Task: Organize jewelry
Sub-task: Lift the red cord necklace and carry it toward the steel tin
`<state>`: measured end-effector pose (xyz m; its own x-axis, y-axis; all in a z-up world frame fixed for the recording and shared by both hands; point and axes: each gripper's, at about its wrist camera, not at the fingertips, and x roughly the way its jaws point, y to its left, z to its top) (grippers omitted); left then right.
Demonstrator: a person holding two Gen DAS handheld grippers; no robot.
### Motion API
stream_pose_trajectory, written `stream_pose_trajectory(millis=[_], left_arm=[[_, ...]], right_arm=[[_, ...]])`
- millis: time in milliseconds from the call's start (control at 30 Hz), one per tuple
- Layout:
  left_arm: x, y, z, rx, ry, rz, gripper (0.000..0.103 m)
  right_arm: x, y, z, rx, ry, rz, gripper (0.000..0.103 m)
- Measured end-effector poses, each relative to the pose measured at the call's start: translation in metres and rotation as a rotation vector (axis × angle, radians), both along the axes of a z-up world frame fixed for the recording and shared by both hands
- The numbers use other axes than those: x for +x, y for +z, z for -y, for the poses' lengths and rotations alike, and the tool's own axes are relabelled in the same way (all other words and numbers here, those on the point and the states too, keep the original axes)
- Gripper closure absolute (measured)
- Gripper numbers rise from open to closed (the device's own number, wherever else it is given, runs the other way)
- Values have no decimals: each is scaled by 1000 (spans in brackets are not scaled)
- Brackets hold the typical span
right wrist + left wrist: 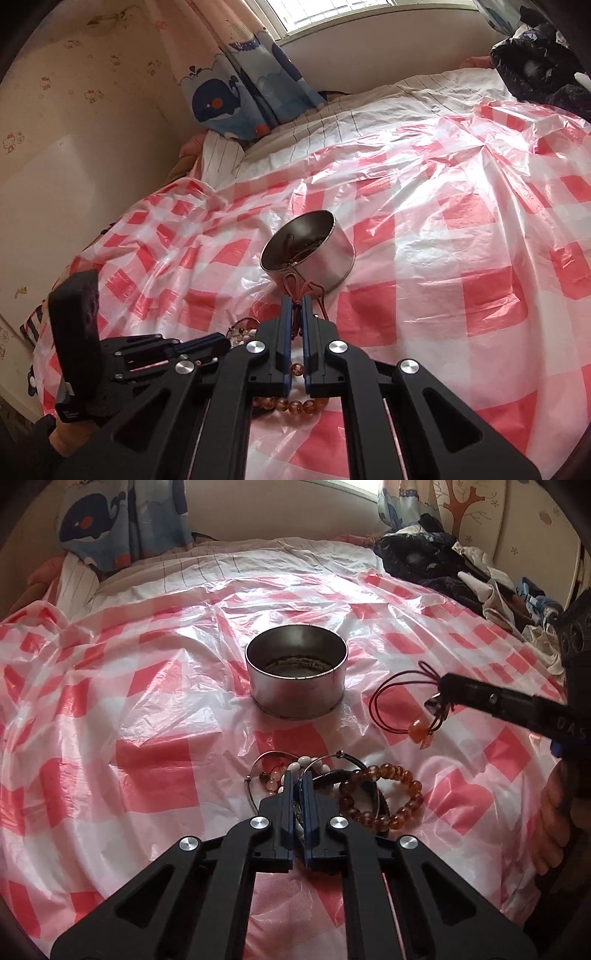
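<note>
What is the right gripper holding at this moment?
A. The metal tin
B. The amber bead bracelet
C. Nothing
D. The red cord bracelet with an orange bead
D: the right gripper is shut on the red cord bracelet, whose orange bead hangs below, while the amber bead bracelet lies on the checkered sheet.

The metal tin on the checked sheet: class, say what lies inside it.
Inside the metal tin, thin cords and a dark beaded strand lie on the bottom. The near wall hides part of the floor in the left wrist view, so a full count is impossible.
</note>
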<state>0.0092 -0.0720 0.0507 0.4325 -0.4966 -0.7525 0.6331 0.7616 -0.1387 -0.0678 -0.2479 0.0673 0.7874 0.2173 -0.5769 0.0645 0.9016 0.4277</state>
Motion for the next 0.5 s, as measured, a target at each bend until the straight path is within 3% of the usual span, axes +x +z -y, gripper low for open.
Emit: stream_pose_trajectory(millis=[133, 200, 267, 500], left_arm=[[11, 7, -20, -158, 20, -86, 100], [16, 13, -32, -295, 12, -134, 103], [17, 20, -39, -349, 14, -135, 103], [15, 5, -20, -123, 18, -99, 103]], right_arm=[[0, 1, -1, -8, -1, 7, 97], [-1, 3, -1, -4, -1, 20, 97], [-3, 7, -1, 0, 1, 40, 97], [9, -9, -3, -21, -2, -67, 95]])
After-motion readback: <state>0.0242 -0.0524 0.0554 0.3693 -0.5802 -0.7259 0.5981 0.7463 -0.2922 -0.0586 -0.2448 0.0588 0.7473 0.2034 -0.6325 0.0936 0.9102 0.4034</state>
